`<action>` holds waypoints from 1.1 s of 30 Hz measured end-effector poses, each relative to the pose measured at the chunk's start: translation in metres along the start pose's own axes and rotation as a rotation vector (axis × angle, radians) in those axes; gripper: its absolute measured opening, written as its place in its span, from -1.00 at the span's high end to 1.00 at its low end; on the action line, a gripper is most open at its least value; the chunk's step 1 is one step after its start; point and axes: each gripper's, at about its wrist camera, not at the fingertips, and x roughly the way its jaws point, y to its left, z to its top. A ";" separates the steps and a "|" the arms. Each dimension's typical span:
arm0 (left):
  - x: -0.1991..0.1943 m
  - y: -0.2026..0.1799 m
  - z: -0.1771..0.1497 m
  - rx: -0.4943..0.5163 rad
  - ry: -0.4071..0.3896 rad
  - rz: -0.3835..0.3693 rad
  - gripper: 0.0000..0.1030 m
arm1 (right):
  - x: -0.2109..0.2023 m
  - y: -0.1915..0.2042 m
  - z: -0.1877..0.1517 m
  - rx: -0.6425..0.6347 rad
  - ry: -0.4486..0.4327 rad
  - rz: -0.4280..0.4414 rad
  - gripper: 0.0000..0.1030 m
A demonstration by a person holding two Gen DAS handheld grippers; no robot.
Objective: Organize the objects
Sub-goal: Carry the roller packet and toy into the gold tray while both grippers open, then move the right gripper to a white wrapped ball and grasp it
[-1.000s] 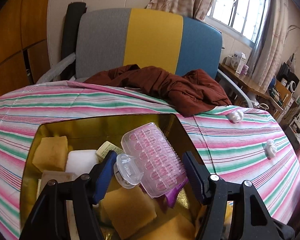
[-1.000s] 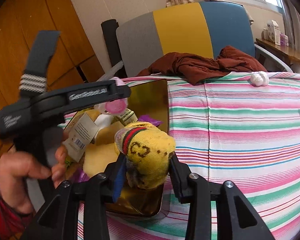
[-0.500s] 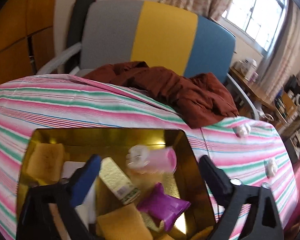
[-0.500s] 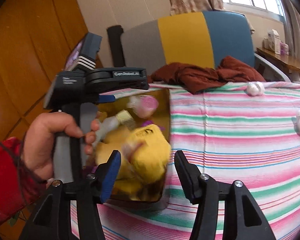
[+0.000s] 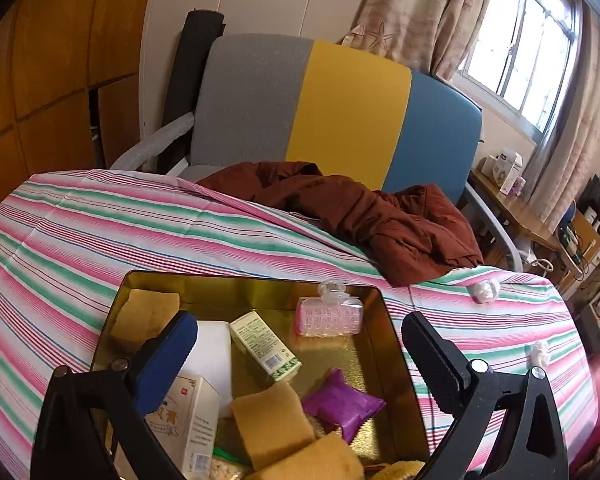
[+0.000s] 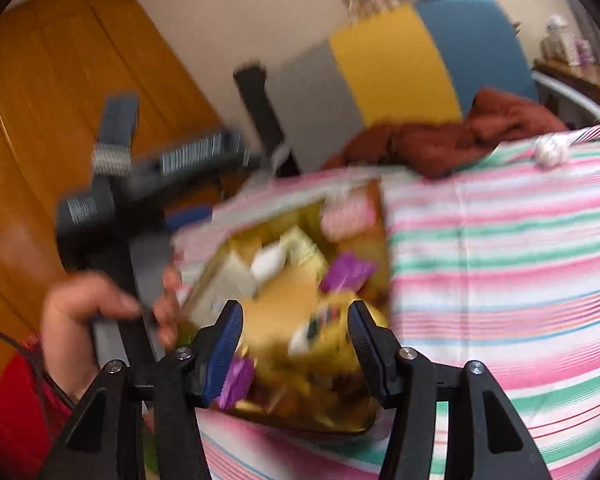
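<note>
Right wrist view: blurred gold tin (image 6: 374, 216) contents.

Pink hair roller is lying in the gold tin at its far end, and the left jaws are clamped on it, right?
Not quite. In the left wrist view the pink hair roller does lie at the far end of the gold tin, but the left gripper is open and empty, its jaws having just been opening, clear of the roller.

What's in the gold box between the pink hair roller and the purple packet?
Nothing: in the left wrist view, only bare gold tin floor lies between the pink hair roller and the purple packet.
</note>
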 end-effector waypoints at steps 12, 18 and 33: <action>0.004 -0.090 -0.033 0.128 0.122 -0.151 -0.99 | -0.047 -0.105 0.004 0.208 -0.065 -0.286 -0.08; 0.010 -0.143 -0.055 0.229 0.173 -0.229 -0.99 | -0.063 -0.174 -0.007 0.292 -0.035 -0.421 -0.08; 0.047 -0.200 -0.099 0.298 0.279 -0.253 -1.00 | -0.105 -0.292 0.046 0.390 -0.133 -0.669 -0.08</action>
